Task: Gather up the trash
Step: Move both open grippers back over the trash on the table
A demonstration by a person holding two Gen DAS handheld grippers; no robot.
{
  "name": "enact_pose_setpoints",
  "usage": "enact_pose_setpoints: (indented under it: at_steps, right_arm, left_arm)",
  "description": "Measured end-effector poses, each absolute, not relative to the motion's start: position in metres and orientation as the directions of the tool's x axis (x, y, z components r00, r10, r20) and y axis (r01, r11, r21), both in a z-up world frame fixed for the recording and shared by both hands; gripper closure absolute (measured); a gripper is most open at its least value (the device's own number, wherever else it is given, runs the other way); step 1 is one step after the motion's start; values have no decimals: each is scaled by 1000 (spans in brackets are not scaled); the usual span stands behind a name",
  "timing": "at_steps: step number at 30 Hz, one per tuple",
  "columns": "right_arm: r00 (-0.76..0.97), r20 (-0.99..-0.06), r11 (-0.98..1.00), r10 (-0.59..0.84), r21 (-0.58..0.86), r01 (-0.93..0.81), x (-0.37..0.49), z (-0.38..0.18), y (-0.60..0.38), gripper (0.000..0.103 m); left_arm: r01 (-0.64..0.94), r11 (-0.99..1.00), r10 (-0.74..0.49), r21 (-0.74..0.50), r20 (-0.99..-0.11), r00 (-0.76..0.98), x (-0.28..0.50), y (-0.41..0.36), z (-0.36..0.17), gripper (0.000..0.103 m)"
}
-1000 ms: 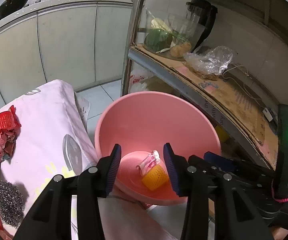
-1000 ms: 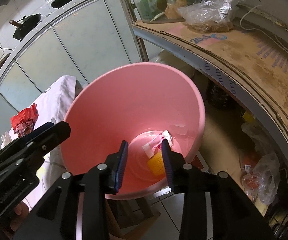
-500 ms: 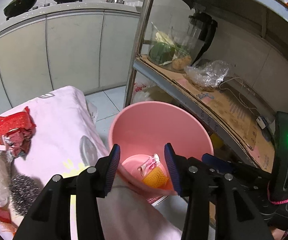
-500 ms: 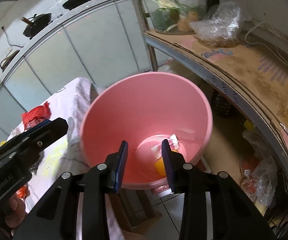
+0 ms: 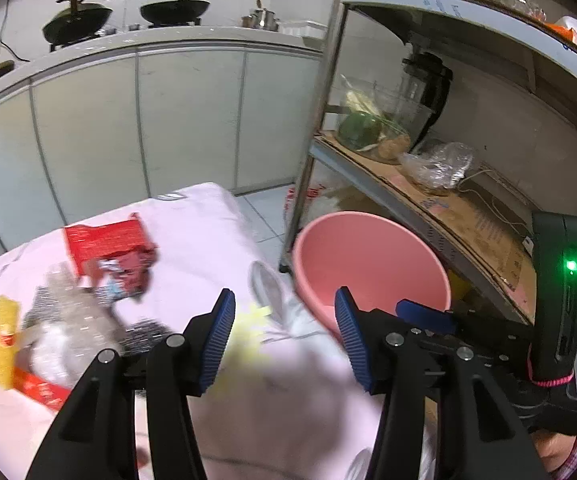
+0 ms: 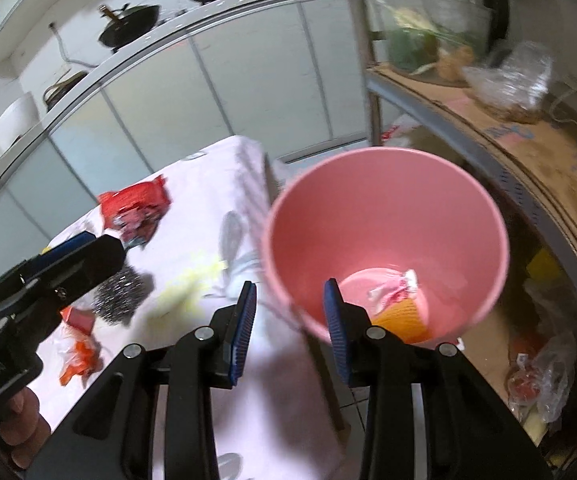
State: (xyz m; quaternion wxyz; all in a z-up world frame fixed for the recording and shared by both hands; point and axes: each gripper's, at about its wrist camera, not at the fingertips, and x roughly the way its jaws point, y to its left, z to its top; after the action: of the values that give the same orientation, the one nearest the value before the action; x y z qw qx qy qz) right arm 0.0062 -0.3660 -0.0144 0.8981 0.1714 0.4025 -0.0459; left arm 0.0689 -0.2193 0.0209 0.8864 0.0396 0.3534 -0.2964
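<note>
Pink bin [image 6: 384, 216]: plastic pail at the right centre of the right wrist view, standing just beside the cloth-covered counter's edge; a crumpled pink-and-white wrapper [image 6: 394, 286] and a yellow mesh piece [image 6: 402, 316] already lie at its bottom.
Counter [image 5: 208, 232]: draped in a white printed cloth, lower left of the left wrist view.
Trash left to collect: a torn red packet [image 5: 108, 248] at centre left, a steel wool scourer [image 6: 118, 292], clear crinkled plastic [image 5: 68, 320], a yellow strip [image 5: 4, 340] at the far left, orange scraps [image 6: 80, 354].
Left gripper [image 5: 284, 336]: jaws opening, nothing between the pads, hovering over the cloth.
Right gripper [image 6: 290, 320]: jaws part spread and empty, above the bin's near rim.
Risk, knock: the bin looks light and sits by the counter's corner; a low sweep by either gripper could tip it and spill what is inside.
Risk, grip: the clear plastic and thin packet look slippery, so a pinch may slide off or snag the cloth.
Risk, sorting: the scourer may not be trash at all; I cannot tell.
</note>
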Motion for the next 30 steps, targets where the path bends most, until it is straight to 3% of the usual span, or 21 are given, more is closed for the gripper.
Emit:
enact_pose_setpoints:
  at_steps: [21, 30]
  right_arm:
    - [633, -731, 953, 254, 300, -35, 30, -7, -259, 67]
    - [622, -719, 943, 309, 315, -105, 37, -3, -237, 67]
  left_arm:
    - [296, 952, -272, -76, -653, 707, 68, -38, 20, 51]
    - [261, 965, -207, -26, -688, 696, 84, -14, 1, 51]
